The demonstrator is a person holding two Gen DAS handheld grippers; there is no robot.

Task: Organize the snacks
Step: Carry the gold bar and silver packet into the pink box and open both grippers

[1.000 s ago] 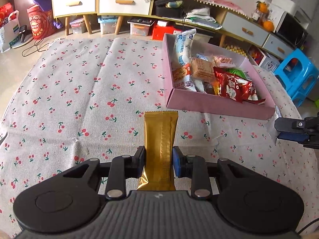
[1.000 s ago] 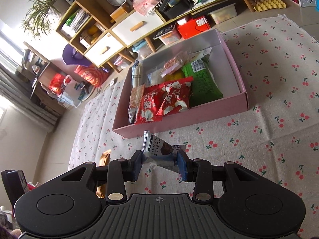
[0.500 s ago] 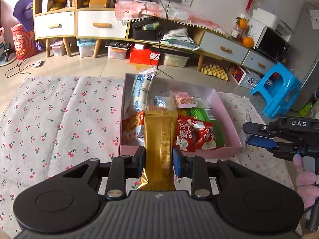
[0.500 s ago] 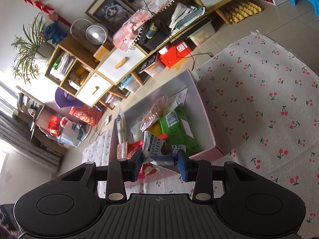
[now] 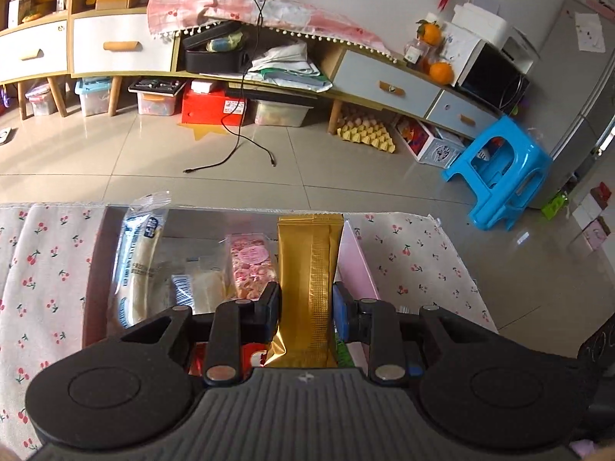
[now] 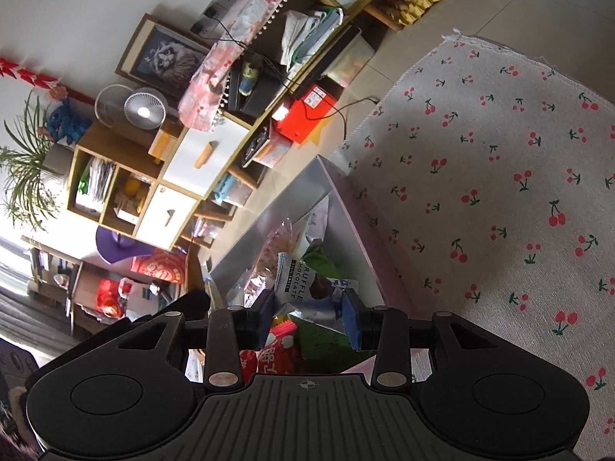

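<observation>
Gold foil fills the gap between the fingers of the left gripper (image 5: 306,309) — they are clamped narrow on the gold bar (image 5: 309,280), gripping it below its middle. The bar's long axis runs 6 to 12 o'clock in the left wrist view, its crimped free end pointing to 12, out over the pink box (image 5: 359,257). Below it lie a pink nougat pack (image 5: 251,265) at 10 o'clock and a long white-and-blue pack (image 5: 134,265) farther toward 9.

The right gripper (image 6: 309,317) holds the truffle chocolate pack (image 6: 313,288) between blue pads, crumpled, its printed end toward 12; it hangs over the red pack (image 6: 275,349) and green pack (image 6: 323,340) in the box's near end. Around the box spreads the cherry-print cloth (image 6: 499,176) on the worktop.

My judgement: both snacks are over the box and ready to drop. To do it well, lower each until it nearly touches the pile, lay the bar parallel to the long wall, then open — letting go high risks a bounce over the low rim
</observation>
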